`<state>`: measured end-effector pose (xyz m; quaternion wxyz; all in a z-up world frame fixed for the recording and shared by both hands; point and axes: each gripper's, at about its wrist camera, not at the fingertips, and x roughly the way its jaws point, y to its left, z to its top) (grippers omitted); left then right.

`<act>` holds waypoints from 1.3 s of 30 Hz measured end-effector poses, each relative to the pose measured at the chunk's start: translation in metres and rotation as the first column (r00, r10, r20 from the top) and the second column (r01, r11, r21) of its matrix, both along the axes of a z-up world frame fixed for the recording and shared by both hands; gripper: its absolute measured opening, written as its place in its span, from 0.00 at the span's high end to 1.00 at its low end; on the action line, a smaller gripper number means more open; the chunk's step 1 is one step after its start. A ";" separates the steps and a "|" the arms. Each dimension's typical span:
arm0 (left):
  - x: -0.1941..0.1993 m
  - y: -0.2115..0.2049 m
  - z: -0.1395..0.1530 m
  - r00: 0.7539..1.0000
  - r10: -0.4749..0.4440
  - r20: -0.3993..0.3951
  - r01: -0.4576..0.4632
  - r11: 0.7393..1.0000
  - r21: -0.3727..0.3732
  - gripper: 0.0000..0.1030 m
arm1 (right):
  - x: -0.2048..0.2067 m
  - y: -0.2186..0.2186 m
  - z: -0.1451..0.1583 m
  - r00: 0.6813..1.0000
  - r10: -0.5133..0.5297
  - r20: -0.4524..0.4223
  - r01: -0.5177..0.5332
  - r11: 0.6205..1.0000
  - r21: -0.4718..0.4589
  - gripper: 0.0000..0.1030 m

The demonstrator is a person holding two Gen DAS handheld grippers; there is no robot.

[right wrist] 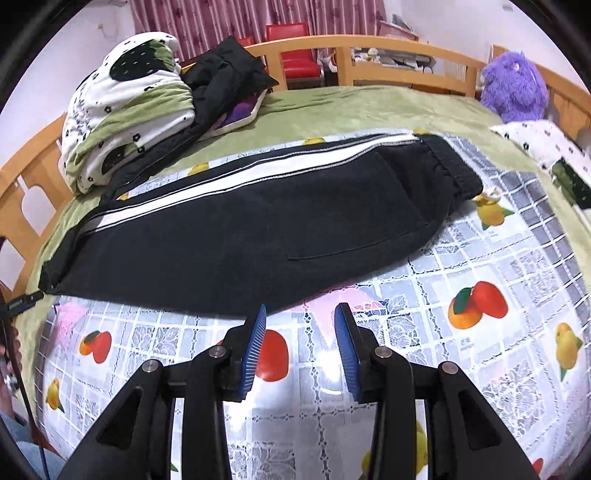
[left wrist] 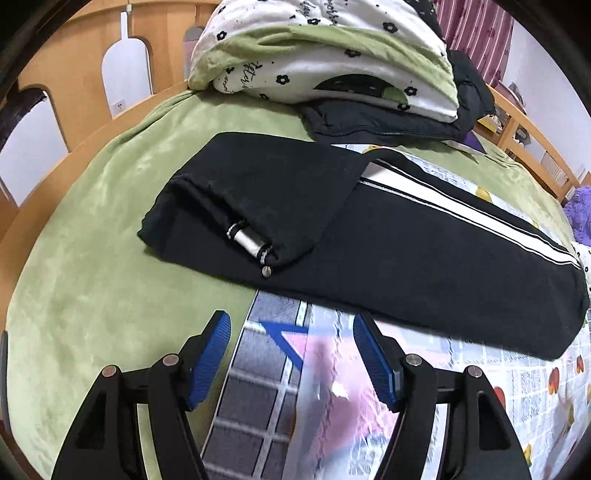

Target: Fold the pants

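- One pair of black pants [left wrist: 388,236] with a white side stripe [left wrist: 454,206], lying flat and lengthwise on the bed, already folded leg over leg; cuff end folded back over the legs in the left wrist view, with a small metal drawstring tip [left wrist: 266,271] showing at the fold's edge.
- Right wrist view: same pants [right wrist: 229,236] stretch from lower left to upper right, elastic waistband [right wrist: 452,164] at the far right end, pocket seam visible on the top layer.
- Pants rest mostly on a glossy fruit-print plastic sheet [right wrist: 480,258]; the cuff end hangs over onto the green bedspread [left wrist: 92,258].
- Left gripper [left wrist: 291,332] hovers just short of the pants' near edge, jaws spread wide, nothing between the blue pads [left wrist: 210,362].
- Right gripper [right wrist: 301,317] also just beside the near edge, above the plastic sheet, jaws parted moderately, narrower than the left, empty.
- Neither gripper touches the fabric.
- Beyond the pants: folded white-and-green flower-print quilt [left wrist: 332,59] stacked on a black jacket [left wrist: 399,122], near the wooden bed rail [right wrist: 369,44].
- Purple plush toy [right wrist: 511,86] at the far right corner of the bed.
- Red chairs [right wrist: 295,48] and striped pink curtain [right wrist: 221,22] behind the rail.
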<state>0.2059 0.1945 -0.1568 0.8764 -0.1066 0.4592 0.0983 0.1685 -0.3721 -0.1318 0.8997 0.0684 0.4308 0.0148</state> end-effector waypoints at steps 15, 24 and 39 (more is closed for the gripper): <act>0.088 0.017 -0.033 0.993 0.116 0.001 -0.114 0.967 0.226 0.78 | 0.017 0.001 -0.054 0.994 -0.062 -0.091 0.062 0.998 -0.010 0.62; 0.139 0.083 0.033 0.966 0.219 0.136 -0.237 0.961 0.142 0.83 | 0.039 0.017 -0.069 0.995 -0.036 -0.092 0.035 0.999 -0.009 0.62; 0.060 0.028 0.023 0.997 0.039 0.067 -0.032 0.994 -0.107 0.32 | 0.022 0.003 -0.059 0.996 -0.063 -0.056 0.064 0.998 0.025 0.62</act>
